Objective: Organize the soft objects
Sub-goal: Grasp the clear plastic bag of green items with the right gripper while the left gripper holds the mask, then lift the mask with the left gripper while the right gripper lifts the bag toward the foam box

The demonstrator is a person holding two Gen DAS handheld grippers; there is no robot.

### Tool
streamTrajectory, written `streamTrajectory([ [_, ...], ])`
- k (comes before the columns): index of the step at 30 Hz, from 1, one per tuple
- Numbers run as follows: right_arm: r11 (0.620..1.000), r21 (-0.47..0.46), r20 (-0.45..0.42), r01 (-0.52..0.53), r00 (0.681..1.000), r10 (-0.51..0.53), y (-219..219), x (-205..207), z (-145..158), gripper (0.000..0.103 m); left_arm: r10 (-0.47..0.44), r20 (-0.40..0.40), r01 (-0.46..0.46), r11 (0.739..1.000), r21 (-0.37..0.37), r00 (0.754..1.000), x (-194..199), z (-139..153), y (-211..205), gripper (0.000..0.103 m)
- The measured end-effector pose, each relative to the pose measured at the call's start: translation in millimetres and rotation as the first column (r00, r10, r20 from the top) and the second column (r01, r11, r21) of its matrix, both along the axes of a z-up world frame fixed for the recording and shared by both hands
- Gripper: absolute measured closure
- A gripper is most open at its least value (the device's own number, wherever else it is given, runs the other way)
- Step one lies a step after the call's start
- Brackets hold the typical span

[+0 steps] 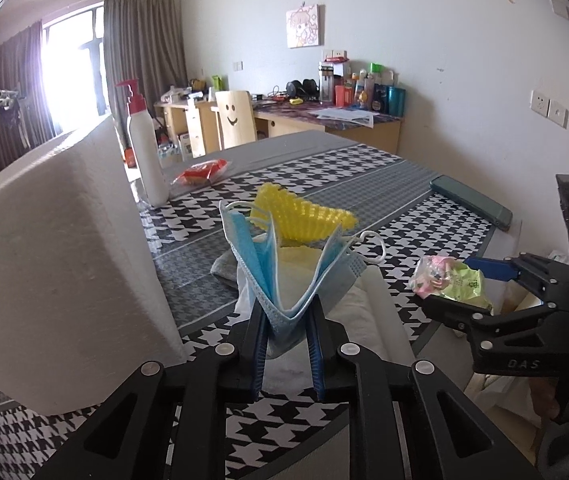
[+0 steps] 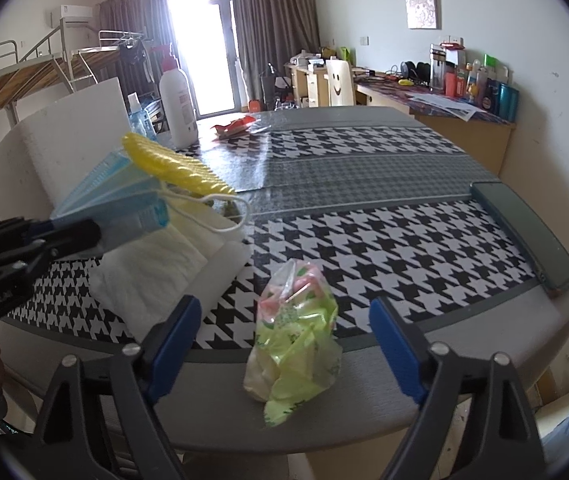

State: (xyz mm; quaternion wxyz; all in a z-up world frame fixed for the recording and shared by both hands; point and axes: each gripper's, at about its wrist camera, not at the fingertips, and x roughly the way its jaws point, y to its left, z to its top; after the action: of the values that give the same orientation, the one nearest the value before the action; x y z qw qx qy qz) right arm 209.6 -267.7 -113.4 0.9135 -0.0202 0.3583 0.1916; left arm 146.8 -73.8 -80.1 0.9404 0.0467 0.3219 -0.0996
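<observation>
The left gripper (image 1: 286,320) clenched a blue mask (image 1: 284,272); the right gripper (image 2: 284,348) stood released around a bag (image 2: 296,336) at six o'clock.

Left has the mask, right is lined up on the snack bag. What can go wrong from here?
1. The left gripper pinches only the folded bottom of the blue mask; its loose ear loop hangs near the yellow mesh piece and may snag it.
2. The plastic bag sits near the table edge between the open right gripper; a glancing close might nudge it off.
</observation>
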Motion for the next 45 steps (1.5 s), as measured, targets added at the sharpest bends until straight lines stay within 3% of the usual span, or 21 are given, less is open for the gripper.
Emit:
streamTrajectory([
  [7, 1.0, -0.018, -0.026, 0.014, 1.0, -0.014, 1.8, -0.2, -6.3, 0.025, 0.002, 0.012, -0.002, 1.0, -0.01, 1.0, -7.5, 3.9, 1.7, 0.084],
  [13, 0.999, -0.046, -0.038, 0.023, 0.999, -0.025, 3.5, -1.7, -12.2, 0.038, 0.012, 0.029, -0.012, 1.0, -0.009, 1.0, -16.4, 5.9, 3.0, 0.084],
  [20, 0.995, -0.088, -0.03, 0.039, 0.999, -0.041, 5.2, -4.0, -10.9, 0.066, 0.016, 0.045, -0.016, 1.0, -0.005, 0.999, -26.4, 7.3, 4.9, 0.084],
  [25, 0.995, -0.09, -0.021, 0.043, 0.999, -0.045, 6.8, -8.3, -7.4, 0.07, 0.037, 0.063, -0.036, 0.999, -0.013, 0.997, -32.7, 11.9, 9.3, 0.084],
  [45, 0.998, -0.064, 0.09, 0.022, 0.996, -0.017, 22.0, -28.4, 34.2, 0.071, 0.066, 0.136, -0.059, 0.997, -0.054, 0.989, -50.7, 35.5, 26.8, 0.084],
])
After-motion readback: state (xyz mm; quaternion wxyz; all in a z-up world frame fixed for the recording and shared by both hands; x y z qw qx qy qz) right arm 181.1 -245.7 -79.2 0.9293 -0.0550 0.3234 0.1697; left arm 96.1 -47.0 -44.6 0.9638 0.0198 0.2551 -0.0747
